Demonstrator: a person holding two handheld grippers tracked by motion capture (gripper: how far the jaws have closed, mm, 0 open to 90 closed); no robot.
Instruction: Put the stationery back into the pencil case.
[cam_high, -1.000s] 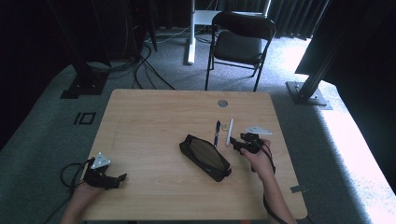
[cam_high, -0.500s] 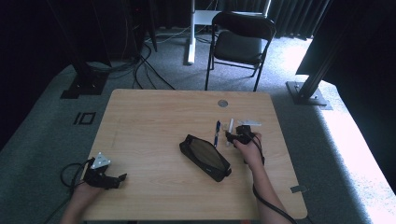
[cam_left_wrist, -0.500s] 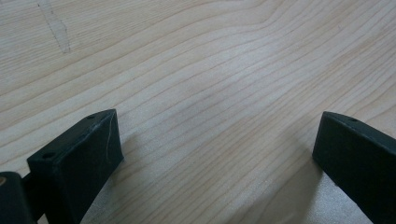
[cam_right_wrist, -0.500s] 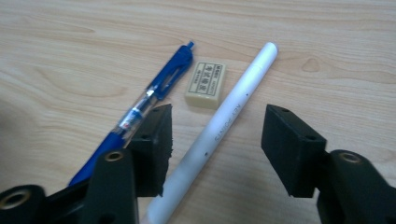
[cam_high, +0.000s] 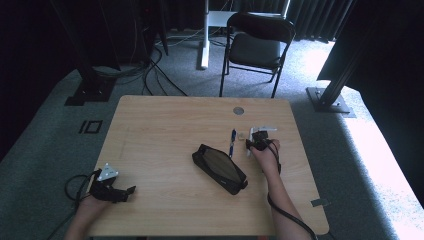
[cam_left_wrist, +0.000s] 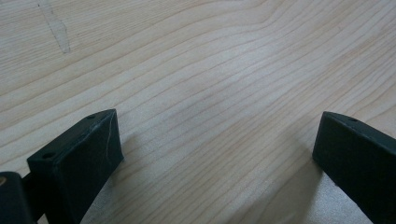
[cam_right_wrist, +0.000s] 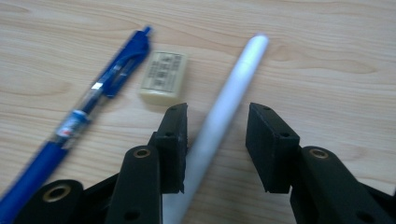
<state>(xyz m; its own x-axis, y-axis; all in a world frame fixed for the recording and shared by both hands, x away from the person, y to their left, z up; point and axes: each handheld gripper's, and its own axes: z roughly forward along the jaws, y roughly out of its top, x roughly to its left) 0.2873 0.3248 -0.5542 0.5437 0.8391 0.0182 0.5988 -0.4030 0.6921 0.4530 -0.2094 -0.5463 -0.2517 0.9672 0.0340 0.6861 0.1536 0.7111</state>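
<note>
1. The right gripper (cam_right_wrist: 217, 140) straddles a white pen (cam_right_wrist: 224, 116) lying flat on the wooden table (cam_high: 165, 130). Its jaws have just been closing, with the pen between them; one pad looks to touch the barrel, while a clear gap shows at the other, so no grip is made yet.

2. To do this pick well, the jaws likely need to finish closing square across the barrel — a round, smooth pen could roll or squirt out if it is pinched off-centre. Keeping the fingertips low against the wood until both pads press should help, with the lift only after that.

3. Just beyond the touching pad lies a small pale eraser (cam_right_wrist: 163, 77), near but apart from the white pen. Farther out on that same side is a blue pen (cam_right_wrist: 93, 98), lying at a slant. A careless close could nudge the eraser.

4. In the high view, the right gripper (cam_high: 257, 141) sits at the white pen (cam_high: 250, 146), with the blue pen (cam_high: 232, 142) alongside it.

5. Nearer the person from those fingertips lies a black pencil case (cam_high: 220, 168) — the one container on the table. Whether it is zipped, and what, if anything, is inside, cannot be told from here.

6. Well away at the table's near edge, the left gripper (cam_high: 127, 191) rests on the wood. In the left gripper view its jaws stand wide apart over bare grain, holding nothing.
</note>
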